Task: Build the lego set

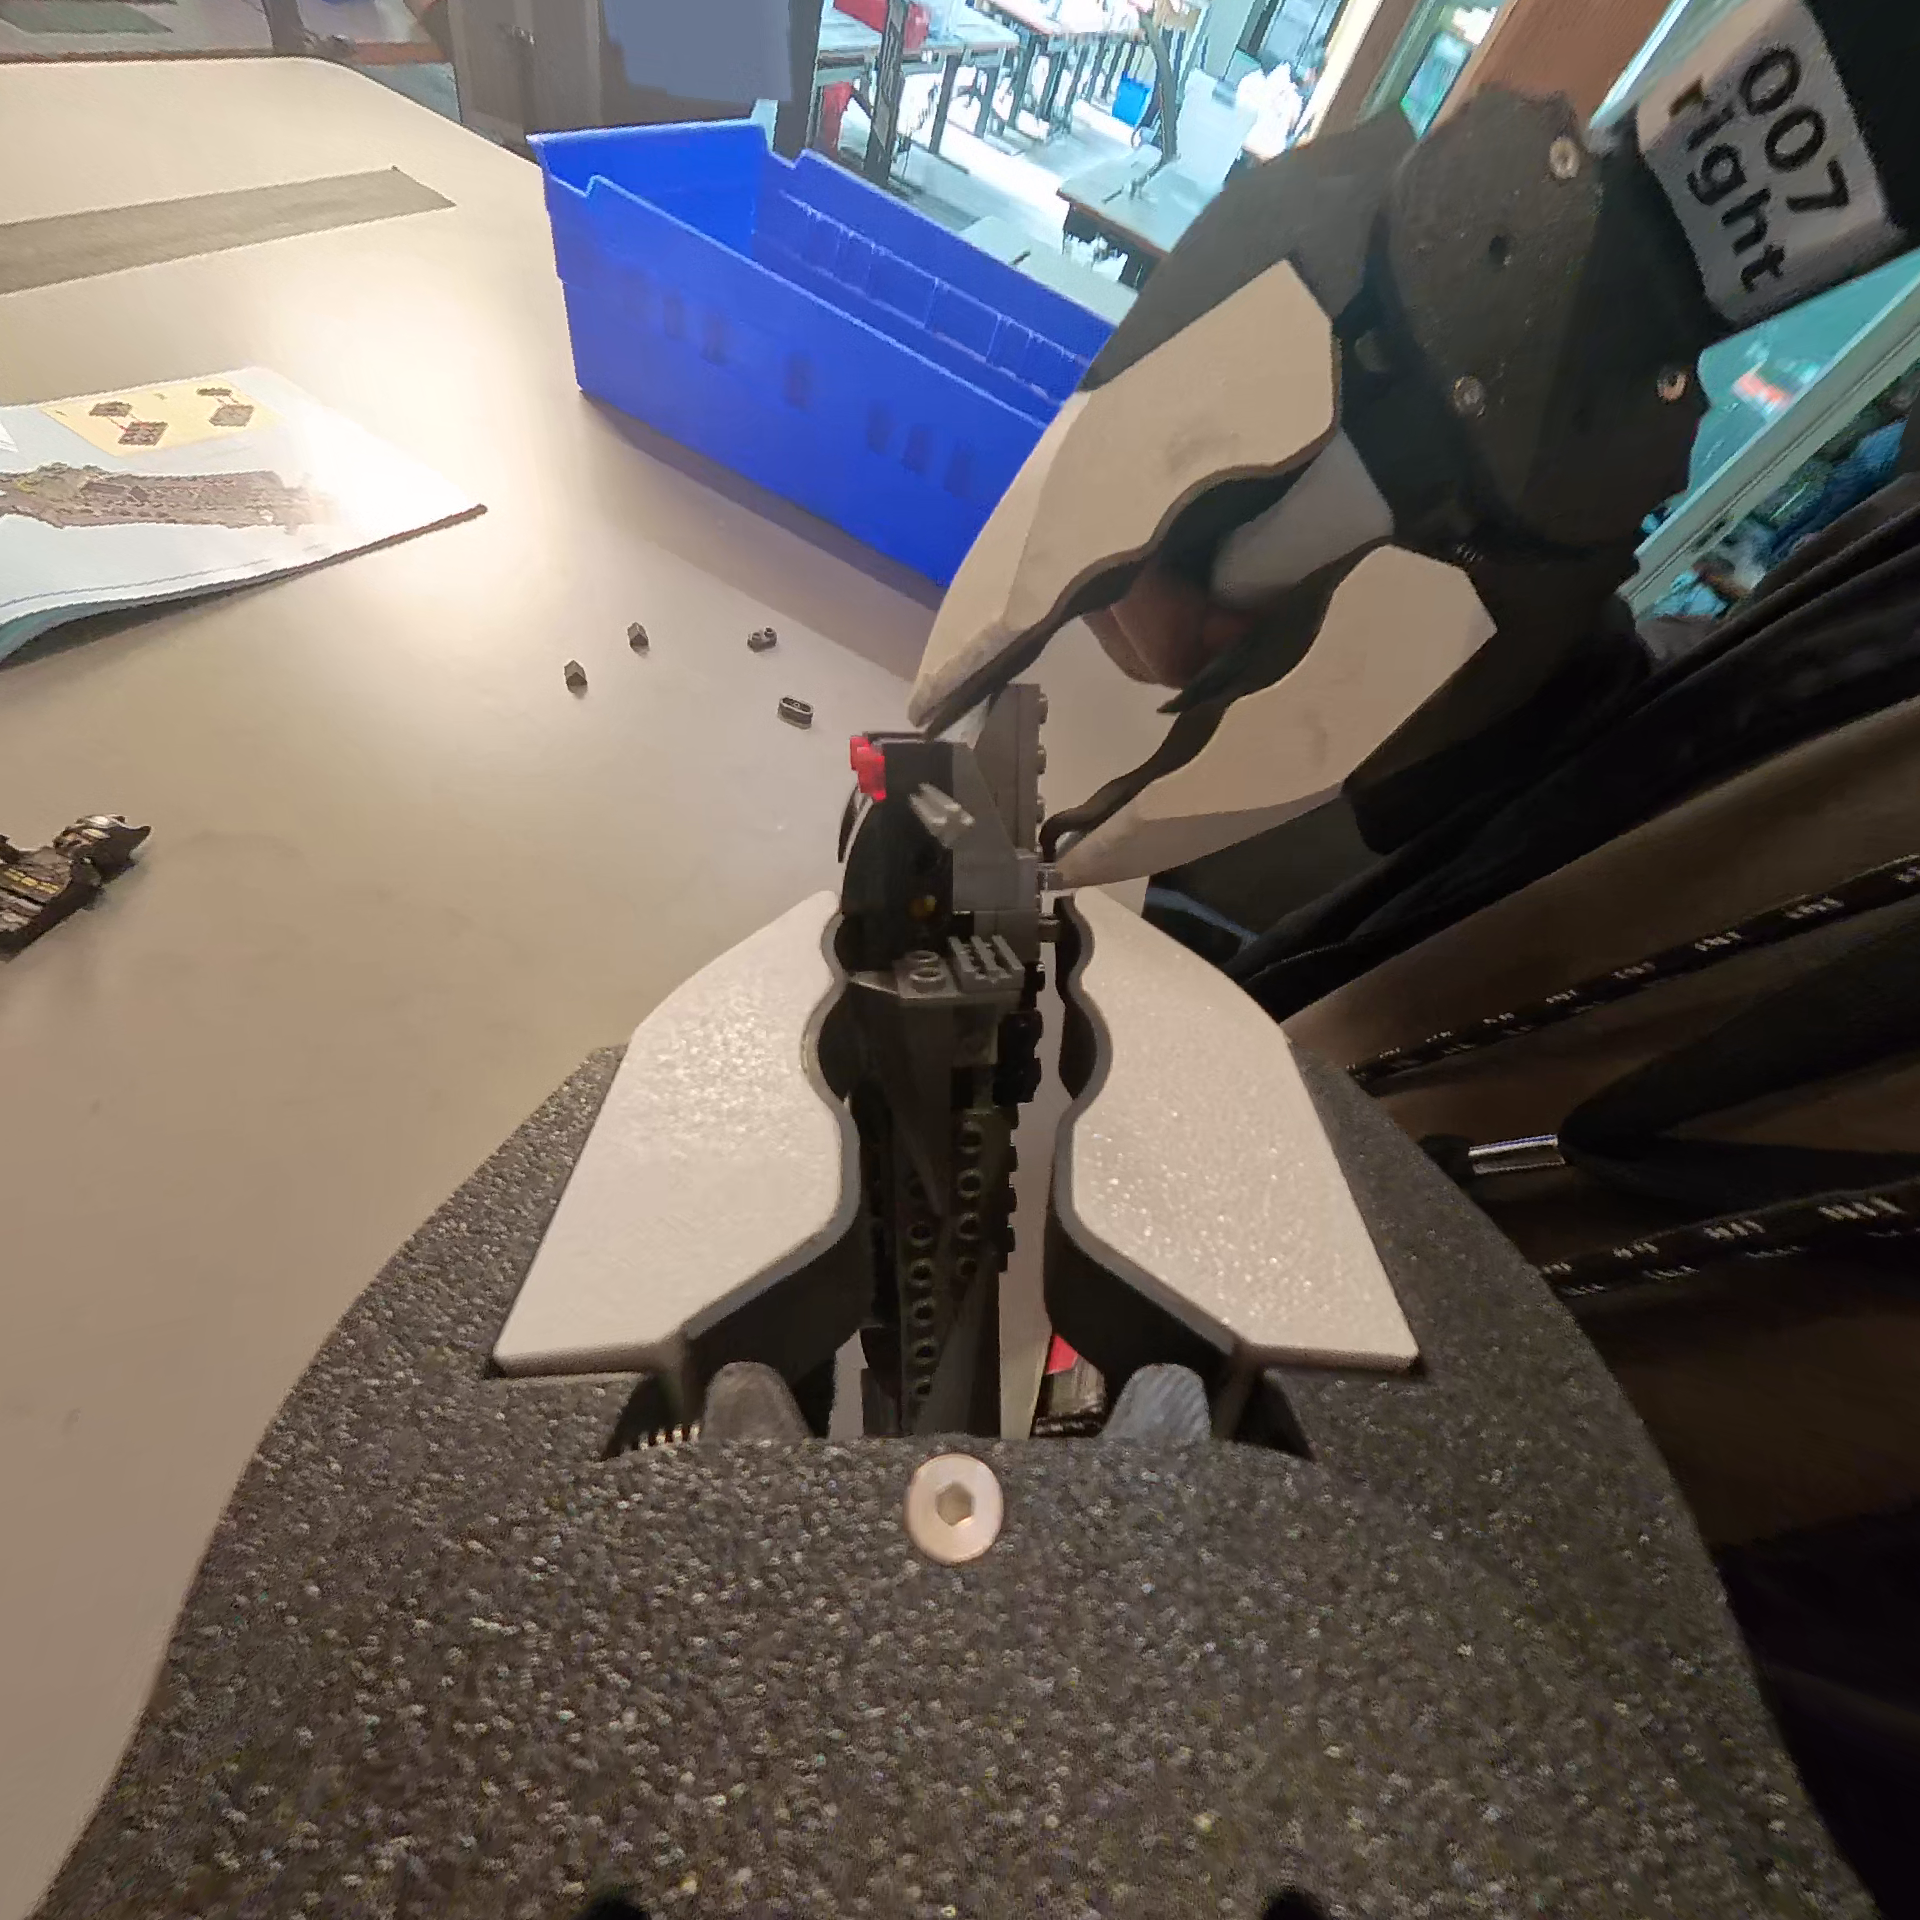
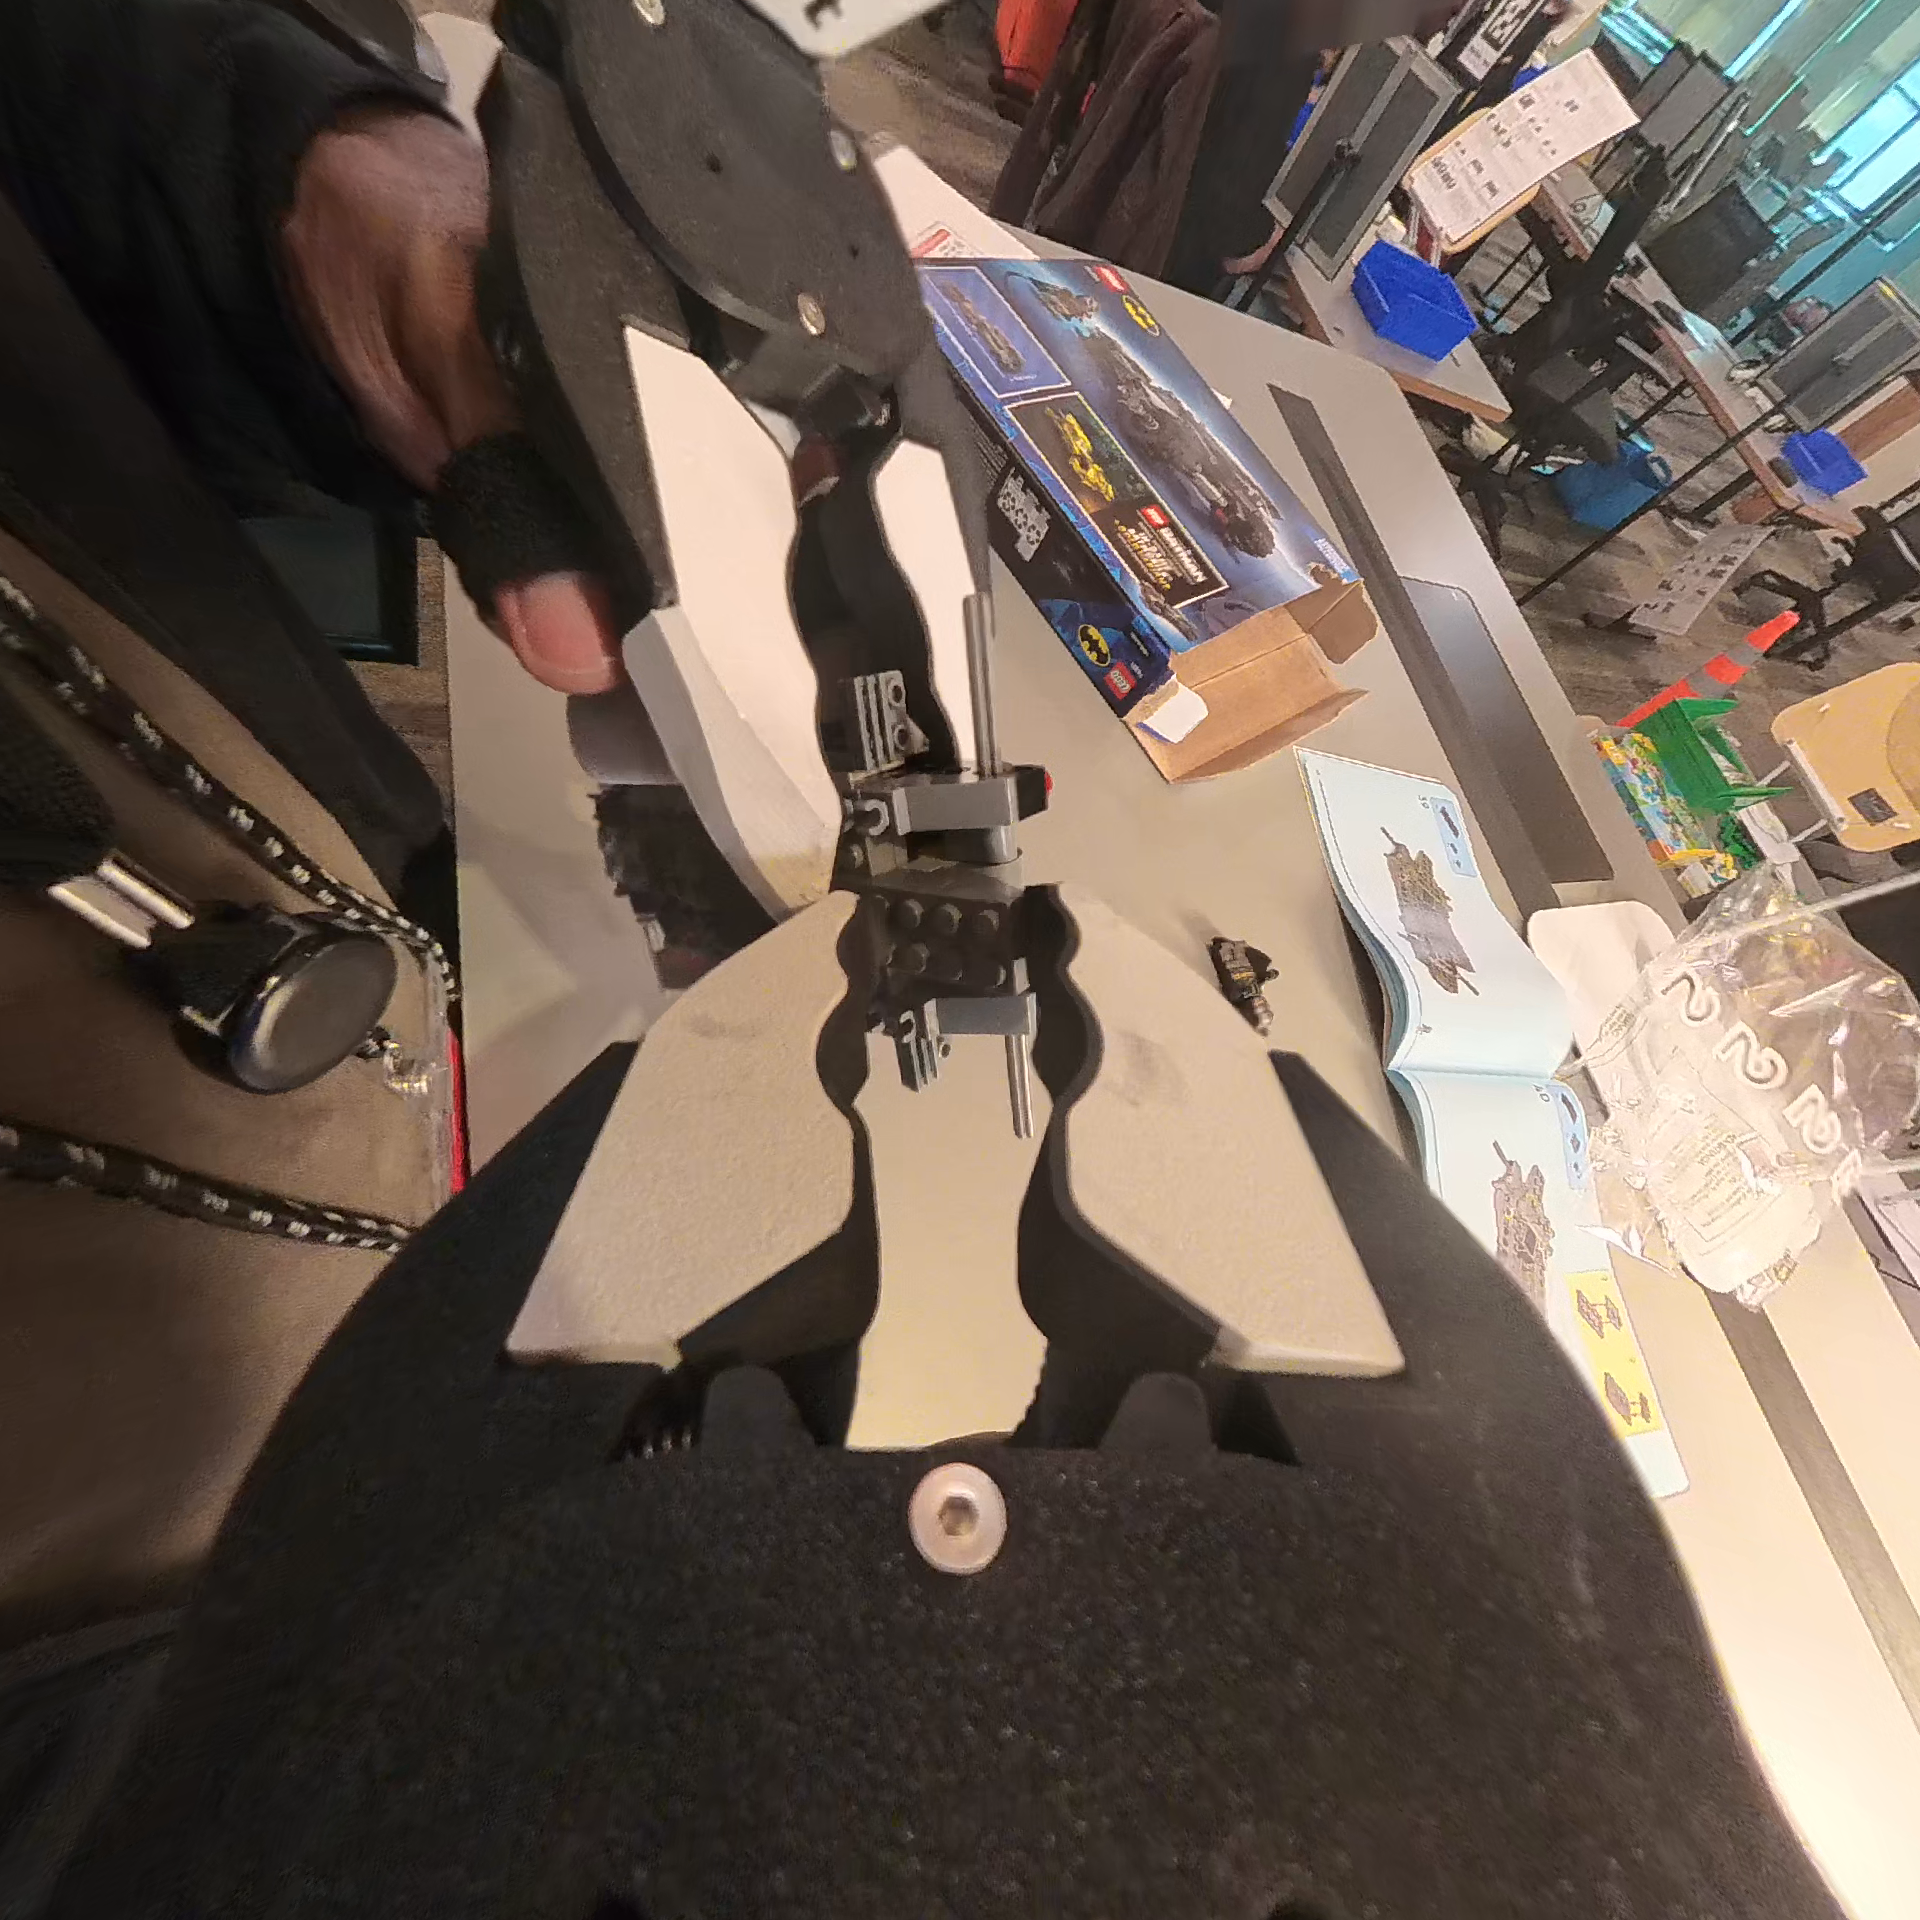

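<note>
The left gripper point(image 1: 951, 935) is pinching a long dark grey and black brick model point(image 1: 935, 1091) that runs back between its fingers, and the model is held up in the air above the tabletop point(image 1: 312, 883). The right gripper point(image 2: 940, 920) is closed on the far end of the same model, on a studded grey block point(image 2: 935, 945); a thin metal axle point(image 2: 979, 686) passes through this end. By my judgement the two grippers are joining or adjusting a part at the end of the model, so a careful, steady press seems to be needed.

The left wrist view shows a blue bin point(image 1: 810, 343), four small loose pieces point(image 1: 686, 665) and an open booklet point(image 1: 208, 488) on the far left. Only the right wrist view shows the printed box point(image 2: 1132, 499), a clear plastic bag point(image 2: 1745, 1091) on the right, and a small dark figure point(image 2: 1242, 977).
</note>
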